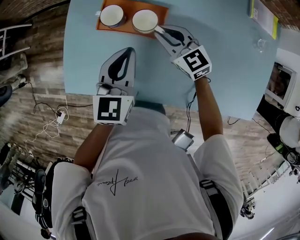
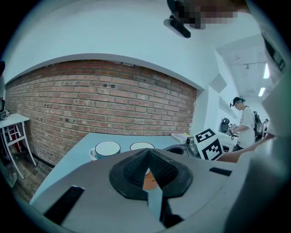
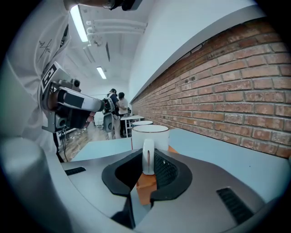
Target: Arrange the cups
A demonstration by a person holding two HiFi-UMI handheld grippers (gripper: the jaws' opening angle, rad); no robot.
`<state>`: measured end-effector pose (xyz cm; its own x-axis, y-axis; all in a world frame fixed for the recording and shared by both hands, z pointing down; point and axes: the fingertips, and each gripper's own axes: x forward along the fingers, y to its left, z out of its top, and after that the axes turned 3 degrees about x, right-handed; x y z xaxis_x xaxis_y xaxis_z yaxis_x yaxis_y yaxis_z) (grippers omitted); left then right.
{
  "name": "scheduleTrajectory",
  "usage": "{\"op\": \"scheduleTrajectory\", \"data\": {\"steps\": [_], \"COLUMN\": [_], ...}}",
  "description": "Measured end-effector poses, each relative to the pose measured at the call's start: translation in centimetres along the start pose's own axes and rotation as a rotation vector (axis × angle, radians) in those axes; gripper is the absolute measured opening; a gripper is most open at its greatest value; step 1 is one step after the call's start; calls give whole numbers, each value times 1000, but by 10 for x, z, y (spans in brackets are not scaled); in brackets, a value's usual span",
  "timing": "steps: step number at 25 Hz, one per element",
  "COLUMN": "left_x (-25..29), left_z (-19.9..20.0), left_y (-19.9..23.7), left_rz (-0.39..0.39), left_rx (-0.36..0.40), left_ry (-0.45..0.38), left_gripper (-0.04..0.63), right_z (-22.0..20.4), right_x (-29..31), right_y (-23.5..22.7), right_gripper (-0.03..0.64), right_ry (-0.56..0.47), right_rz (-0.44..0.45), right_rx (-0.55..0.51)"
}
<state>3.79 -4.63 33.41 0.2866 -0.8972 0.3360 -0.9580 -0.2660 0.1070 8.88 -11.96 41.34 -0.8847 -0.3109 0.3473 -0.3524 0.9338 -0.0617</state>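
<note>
At the far edge of the table [image 1: 225, 70], only the right gripper view shows the right gripper [image 3: 146, 160] clamping the cup [image 3: 150, 135] by its handle [image 3: 148, 154]; left gripper [image 2: 148, 160] closed, empty.

No words or numbers can be read. Shirt [image 1: 150, 154] has a black handwritten-style logo [image 1: 117, 180], lower centre of the head view, too scrawled to make out.

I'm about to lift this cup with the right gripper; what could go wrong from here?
The right gripper grips the white ceramic cup only by its thin handle, so it may swing or slip once lifted. The second white cup stands close beside it on the orange mat; a sideways move could knock it.
</note>
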Motion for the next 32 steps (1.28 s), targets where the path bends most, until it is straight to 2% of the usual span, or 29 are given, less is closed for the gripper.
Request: {"op": "scheduleTrajectory", "data": {"steps": [11,24,32], "left_x": [-5,-20,-32], "left_z": [0,10,11], "left_y": [17,40,51], "left_rz": [-87,-193,-248], "left_rx": [1,18,14], "left_ry": [-5,-58,-75], "left_gripper": [8,8,8], "right_z": [10,19,25], "right_x": [-3,-7,-9], "right_y": [4,17,25], "right_gripper": [64,64,64], "right_ry": [-15,-73,-87], "right_rz": [-170,-377,-549], "right_rx": [45,183,228]}}
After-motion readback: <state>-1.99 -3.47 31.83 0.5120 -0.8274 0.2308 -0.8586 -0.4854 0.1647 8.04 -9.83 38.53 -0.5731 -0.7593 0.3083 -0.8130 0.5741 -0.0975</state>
